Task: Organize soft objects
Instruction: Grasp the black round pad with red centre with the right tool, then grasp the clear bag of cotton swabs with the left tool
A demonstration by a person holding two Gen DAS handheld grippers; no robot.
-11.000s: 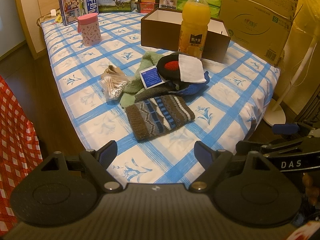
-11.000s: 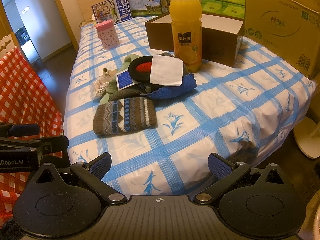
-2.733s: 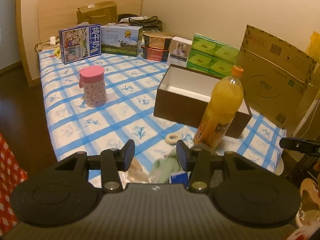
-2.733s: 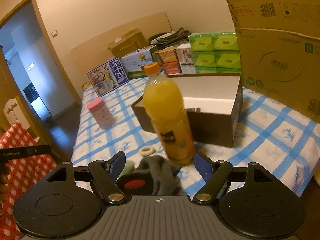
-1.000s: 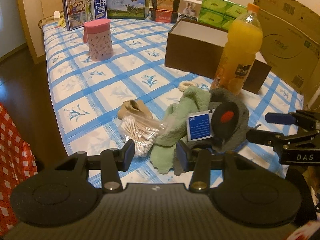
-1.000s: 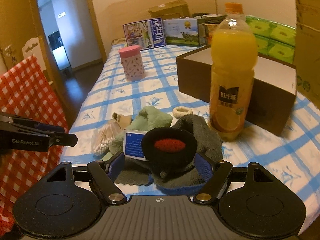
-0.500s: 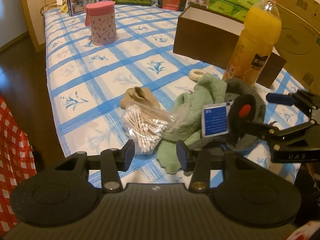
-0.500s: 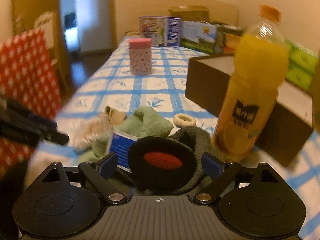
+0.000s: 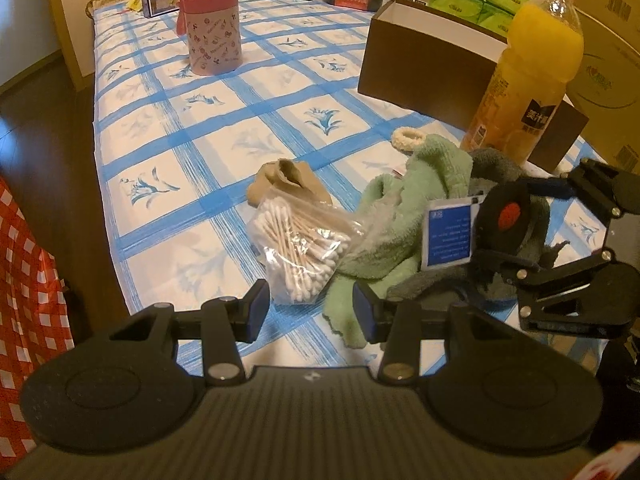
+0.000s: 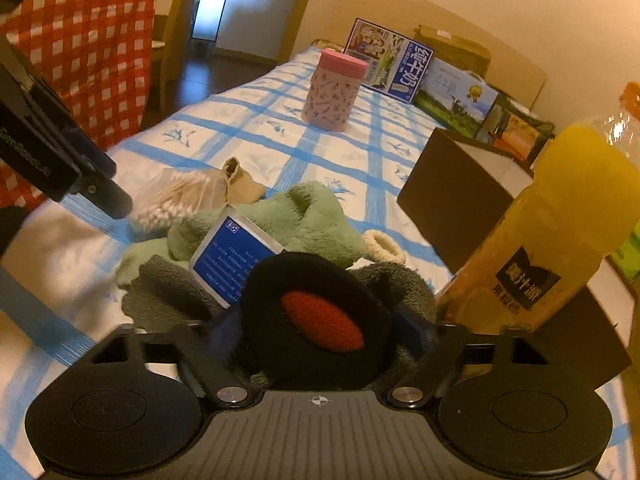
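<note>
A pile of soft things lies on the checked cloth: a green towel (image 9: 404,208) (image 10: 304,220), a grey cloth (image 9: 496,168) (image 10: 160,292) and a black pad with a red centre (image 10: 320,320) (image 9: 506,216). My right gripper (image 10: 316,336) sits around the black pad, jaws on either side of it. It shows at the right of the left wrist view (image 9: 576,252). My left gripper (image 9: 310,310) is open and empty, just before a bag of cotton swabs (image 9: 300,244). A blue packet (image 9: 448,236) (image 10: 232,256) rests on the pile.
An orange juice bottle (image 9: 528,68) (image 10: 552,240) stands right behind the pile, before an open brown box (image 9: 432,56) (image 10: 460,196). A pink canister (image 9: 212,32), a beige cloth (image 9: 288,180), a hair ring (image 9: 406,138) and cartons at the back. A red checked cloth (image 9: 28,280) hangs left.
My right gripper has pushed forward and down so the black pad now sits between its fingers. My left gripper has moved slightly closer to the swab bag.
</note>
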